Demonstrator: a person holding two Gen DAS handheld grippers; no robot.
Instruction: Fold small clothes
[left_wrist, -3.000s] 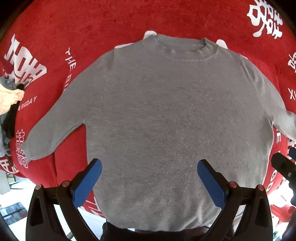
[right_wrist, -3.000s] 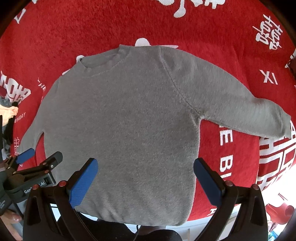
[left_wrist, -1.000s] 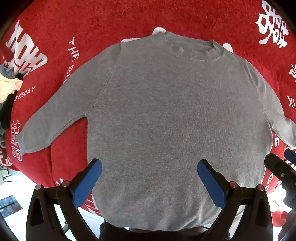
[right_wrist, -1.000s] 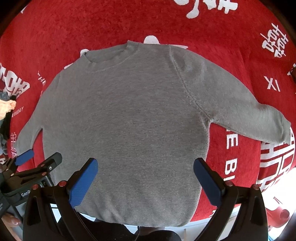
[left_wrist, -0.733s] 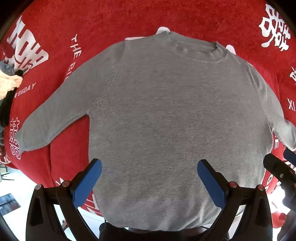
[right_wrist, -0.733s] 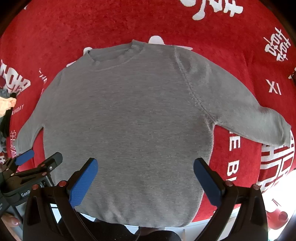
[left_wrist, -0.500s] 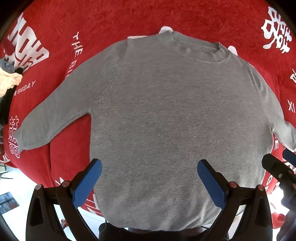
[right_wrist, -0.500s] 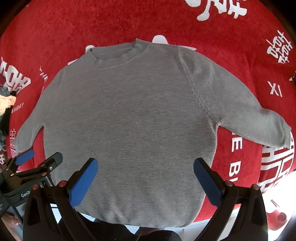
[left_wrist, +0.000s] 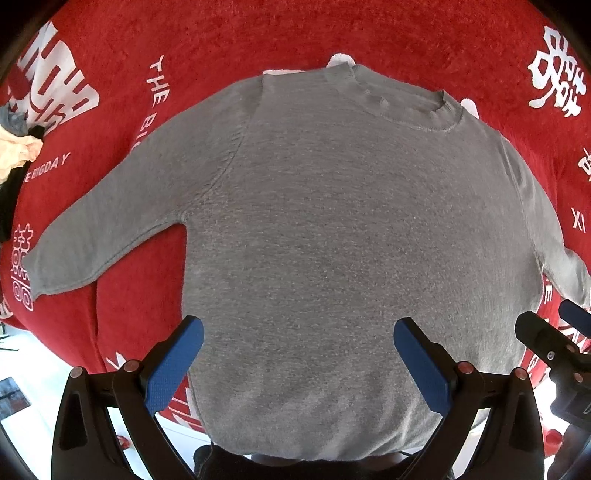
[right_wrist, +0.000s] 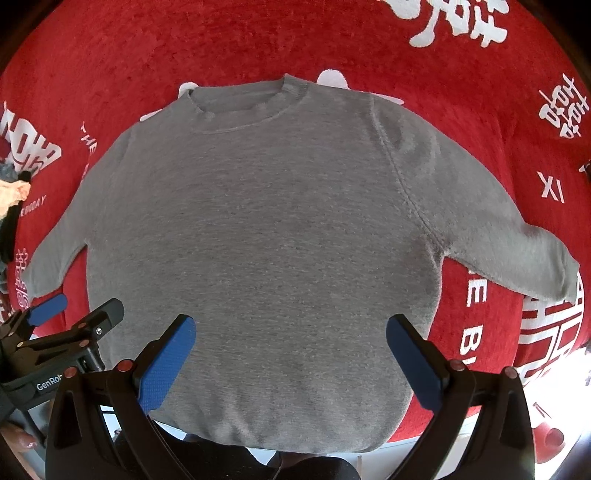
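A small grey knit sweater (left_wrist: 332, 229) lies flat, front up, on a red cloth, collar away from me and both sleeves spread out. It also shows in the right wrist view (right_wrist: 266, 240). My left gripper (left_wrist: 298, 354) is open and empty, hovering above the sweater's lower body near the hem. My right gripper (right_wrist: 290, 350) is open and empty too, above the lower body a little to the right. The left sleeve cuff (left_wrist: 40, 266) lies at the left edge; the right sleeve cuff (right_wrist: 554, 273) lies at the right.
The red cloth (left_wrist: 258, 37) with white lettering covers the table. A small heap of other clothes (left_wrist: 14, 147) lies at the far left edge. The table's near edge runs just below the hem, with floor beyond.
Both grippers have moved a little forward and lower over the sweater, so it looks larger. Both stay open and the sweater has not moved.
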